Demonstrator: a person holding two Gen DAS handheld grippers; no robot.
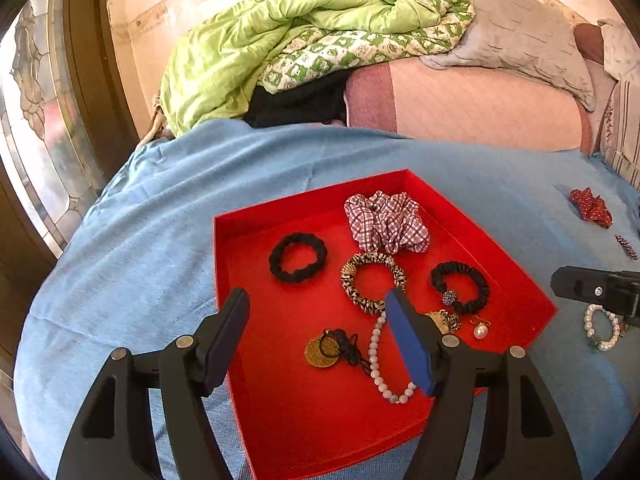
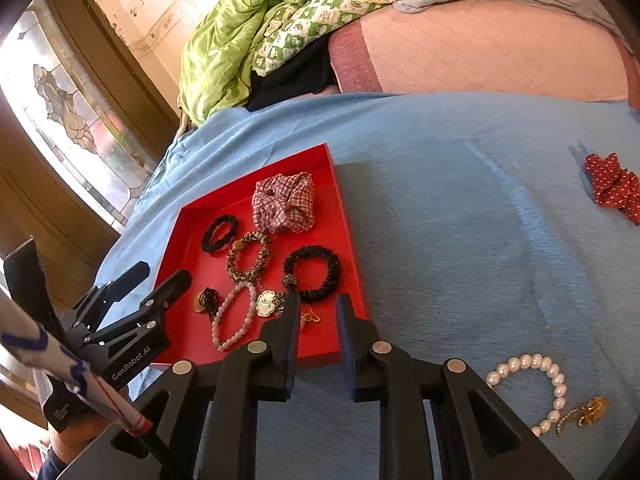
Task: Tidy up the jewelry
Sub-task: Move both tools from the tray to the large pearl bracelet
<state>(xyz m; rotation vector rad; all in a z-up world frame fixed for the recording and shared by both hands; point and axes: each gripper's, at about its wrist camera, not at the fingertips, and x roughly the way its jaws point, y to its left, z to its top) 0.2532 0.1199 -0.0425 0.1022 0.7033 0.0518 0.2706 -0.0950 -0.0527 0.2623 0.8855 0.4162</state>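
Observation:
A red tray (image 1: 280,420) (image 2: 192,216) lies on the blue bedsheet. It holds a checked scrunchie (image 1: 386,222), black hair ties (image 1: 298,257), a leopard-print tie (image 1: 373,282), a bead bracelet (image 1: 378,364), a gold pendant (image 1: 322,351) and a pearl earring (image 1: 479,331). My left gripper (image 1: 318,336) is open and empty over the tray's near part. My right gripper (image 2: 319,312) is open and empty at the tray's right rim. A white pearl bracelet (image 2: 538,384) with a gold brooch (image 2: 588,410) lies on the sheet to its right.
A red dotted scrunchie (image 2: 612,186) and a small dark hair clip (image 1: 626,246) lie on the sheet at the far right. A green quilt (image 1: 280,40) and pillows are piled at the back. A stained-glass window (image 2: 68,120) is at the left.

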